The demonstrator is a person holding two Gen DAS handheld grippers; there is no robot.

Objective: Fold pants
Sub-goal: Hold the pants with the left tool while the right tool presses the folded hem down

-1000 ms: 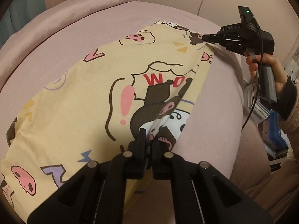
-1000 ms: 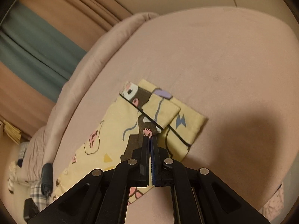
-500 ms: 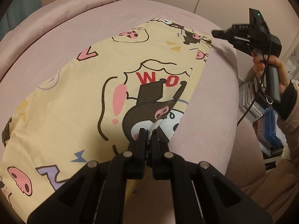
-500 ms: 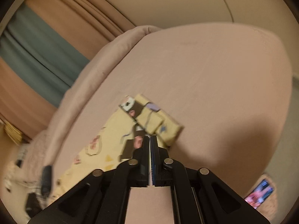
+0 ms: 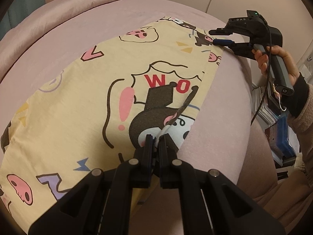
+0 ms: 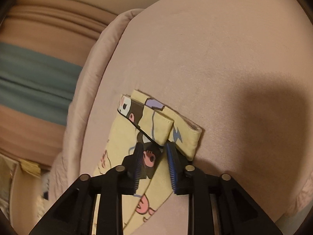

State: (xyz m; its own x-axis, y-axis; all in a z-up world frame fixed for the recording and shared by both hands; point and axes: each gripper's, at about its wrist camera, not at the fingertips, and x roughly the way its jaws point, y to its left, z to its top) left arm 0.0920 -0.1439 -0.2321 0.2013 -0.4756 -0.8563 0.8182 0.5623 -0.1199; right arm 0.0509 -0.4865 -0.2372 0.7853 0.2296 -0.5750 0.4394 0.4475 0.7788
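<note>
Fingers of the left gripper [image 5: 154, 143] are pinching together on the near edge of the pants [image 5: 82, 101], with a fold of the printed cloth and a thin white cord caught between the pads, while the right gripper [image 6: 154, 154] is standing with its jaws apart, having just been opening; the cloth is lying between its blue ribbed pads [image 6: 171, 162], but they are not pressing on it.

Filling most of both views, the pink bedspread [image 5: 221, 117] is stretching out under everything, with a rolled pink quilt [image 5: 58, 15] running along its far side. Curtains [image 6: 35, 74] in brown and teal are hanging beyond the bed in the right wrist view.

Lying flat across the bedspread, the pants are showing pale yellow cloth printed with cartoon figures, pink skulls, a pink exclamation mark and red letters. In the left wrist view they are reaching from the lower left up to the far right corner, where the right gripper [image 5: 215, 37] is hovering at the edge of the cloth, one finger above it and one at the level of the fabric. In the right wrist view the hem ends are lying doubled over each other just ahead of the open jaws.

Gripping the handle of the right gripper, the person's right hand [image 5: 273, 58] is showing a dark cuff and a beige sleeve [image 5: 301, 115]. Stacked books [image 5: 273, 113] are sitting beside the bed, behind that hand.
</note>
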